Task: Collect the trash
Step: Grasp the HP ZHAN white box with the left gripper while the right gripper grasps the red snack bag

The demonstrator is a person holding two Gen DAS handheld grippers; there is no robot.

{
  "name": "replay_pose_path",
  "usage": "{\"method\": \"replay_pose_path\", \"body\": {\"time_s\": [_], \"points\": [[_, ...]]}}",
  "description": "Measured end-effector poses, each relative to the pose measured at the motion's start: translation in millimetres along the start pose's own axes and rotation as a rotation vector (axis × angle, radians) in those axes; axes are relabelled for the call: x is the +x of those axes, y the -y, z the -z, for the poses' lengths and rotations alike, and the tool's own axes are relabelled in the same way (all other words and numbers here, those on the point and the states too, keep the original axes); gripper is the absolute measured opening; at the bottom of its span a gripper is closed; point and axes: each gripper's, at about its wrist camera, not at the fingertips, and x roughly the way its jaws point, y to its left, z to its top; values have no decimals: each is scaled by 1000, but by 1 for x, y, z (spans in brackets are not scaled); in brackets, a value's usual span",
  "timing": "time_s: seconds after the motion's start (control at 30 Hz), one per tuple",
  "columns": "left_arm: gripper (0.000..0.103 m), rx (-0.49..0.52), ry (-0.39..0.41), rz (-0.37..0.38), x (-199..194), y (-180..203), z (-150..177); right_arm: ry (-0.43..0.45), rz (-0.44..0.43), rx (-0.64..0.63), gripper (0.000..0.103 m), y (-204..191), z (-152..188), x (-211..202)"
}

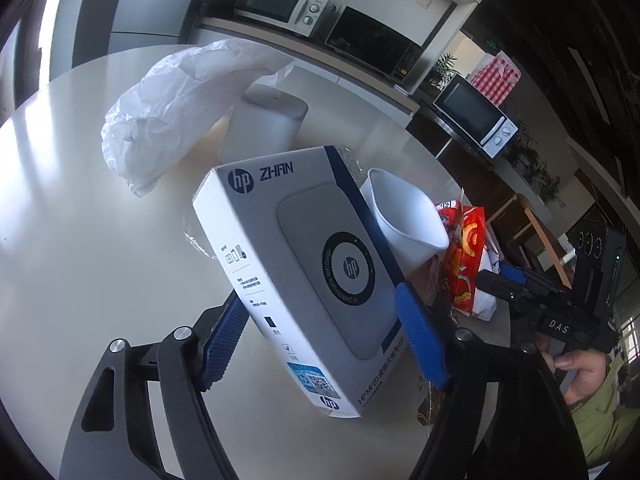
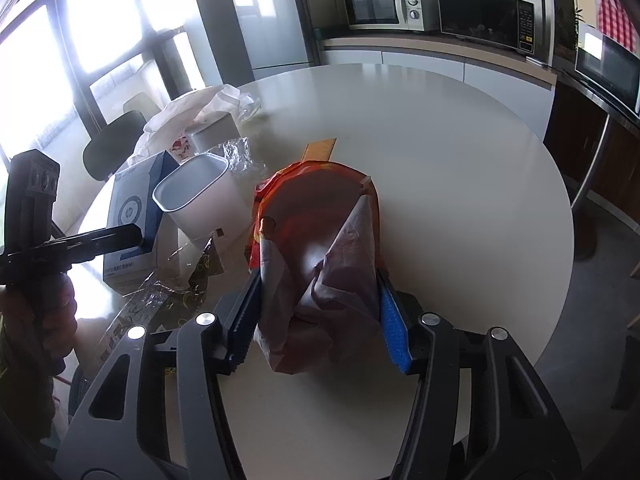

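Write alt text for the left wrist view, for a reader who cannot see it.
The left gripper clamps a white and blue HP box between its blue pads, tilted above a pale round table. Behind it sit a white cup, a crumpled white plastic bag and a white bin; at right, the right gripper meets a red snack bag.

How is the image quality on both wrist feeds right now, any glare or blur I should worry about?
Left wrist view: sharp; the print on the HP box held by the left gripper reads clearly, with soft sheen on the table and fisheye bending at the edges. Right wrist view: the windows are blown out and haze the left side; the snack bag in the right gripper looks washed out and soft.
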Motion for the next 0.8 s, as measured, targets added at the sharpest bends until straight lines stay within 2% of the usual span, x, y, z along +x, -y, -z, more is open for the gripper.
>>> {"method": "replay_pose_path", "body": {"time_s": [0.07,0.3,0.47,0.53,0.8], "points": [[69,3,1,10,1,1,-1,2,4,-2,45,-2,1,-1],[45,-60,71,75,-18,-2,4,29,20,-10,27,-5,5,-10],[36,-62,122,89,-30,11,6,63,32,-17,21,-8,7,-18],[31,-48,144,77,-37,19,5,75,31,-20,19,-9,9,-23],[30,-35,225,-23,-67,32,6,142,18,-10,17,-10,14,-51]]}}
